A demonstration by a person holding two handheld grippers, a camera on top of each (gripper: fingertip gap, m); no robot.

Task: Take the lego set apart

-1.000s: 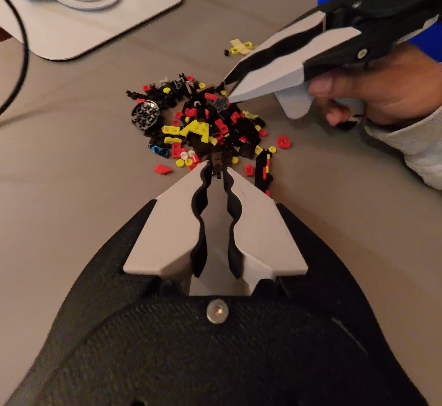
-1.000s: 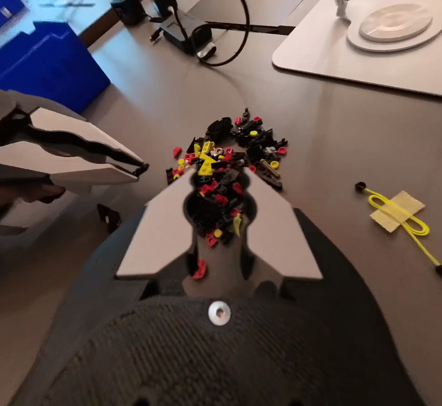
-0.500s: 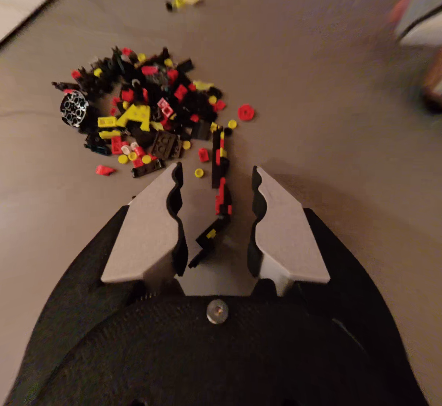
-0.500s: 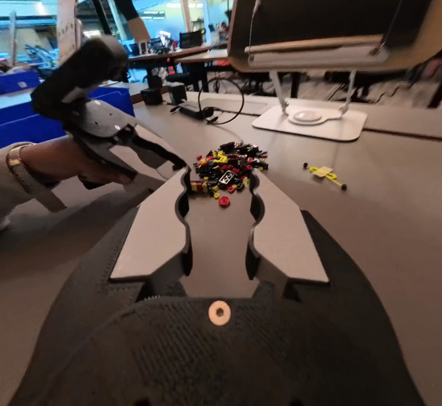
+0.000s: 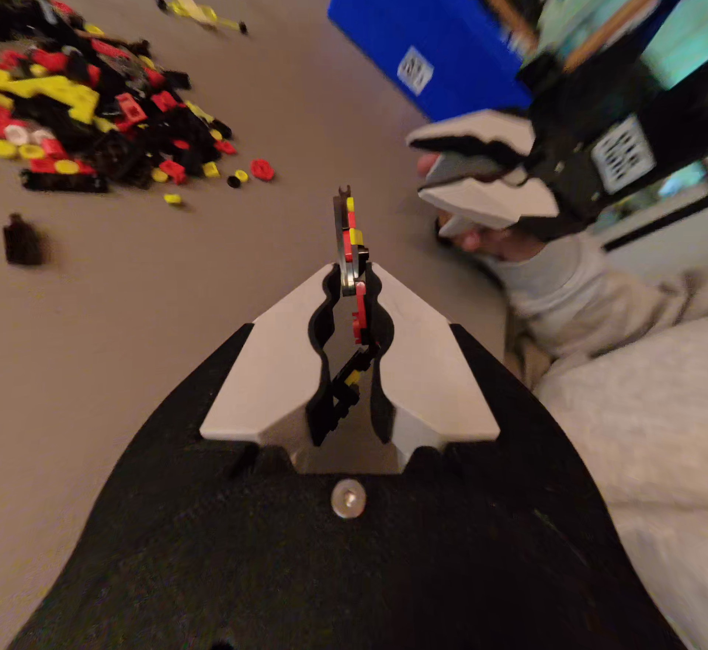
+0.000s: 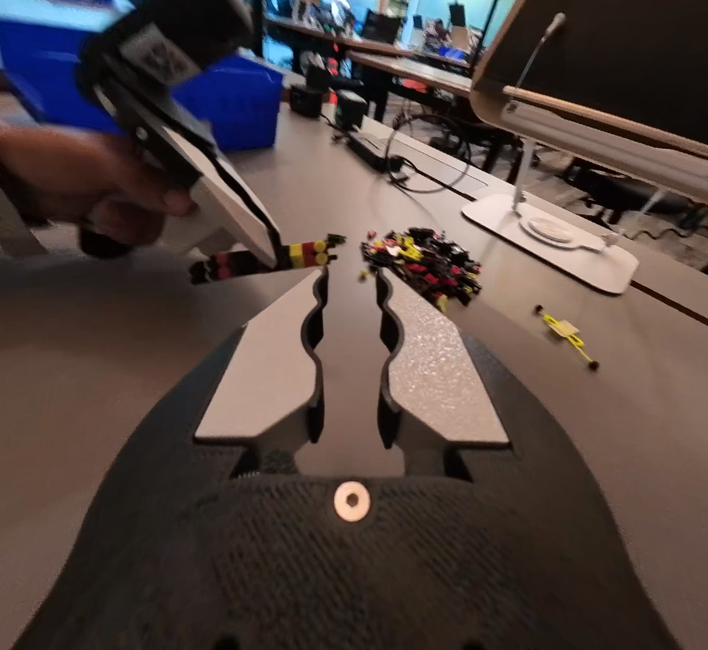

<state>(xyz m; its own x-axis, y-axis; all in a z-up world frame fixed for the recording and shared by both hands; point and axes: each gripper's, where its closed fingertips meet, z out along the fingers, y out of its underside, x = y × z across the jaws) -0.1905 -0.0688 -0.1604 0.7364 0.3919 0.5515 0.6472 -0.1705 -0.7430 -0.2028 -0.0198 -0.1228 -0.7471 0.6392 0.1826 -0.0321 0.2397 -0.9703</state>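
Left gripper [image 5: 351, 267] pinches the lego strip [image 5: 349, 233] mid-length, lifted off the table [image 5: 153, 306]. The strip's free end points along the fingers. Right gripper [image 6: 351, 273], spread and empty, is just beside that end.

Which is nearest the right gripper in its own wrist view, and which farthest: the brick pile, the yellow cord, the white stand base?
From the right gripper:
1. Brick pile, just beyond the fingertips, slightly right.
2. Yellow cord, farther right on the table.
3. White stand base, behind both, far right.
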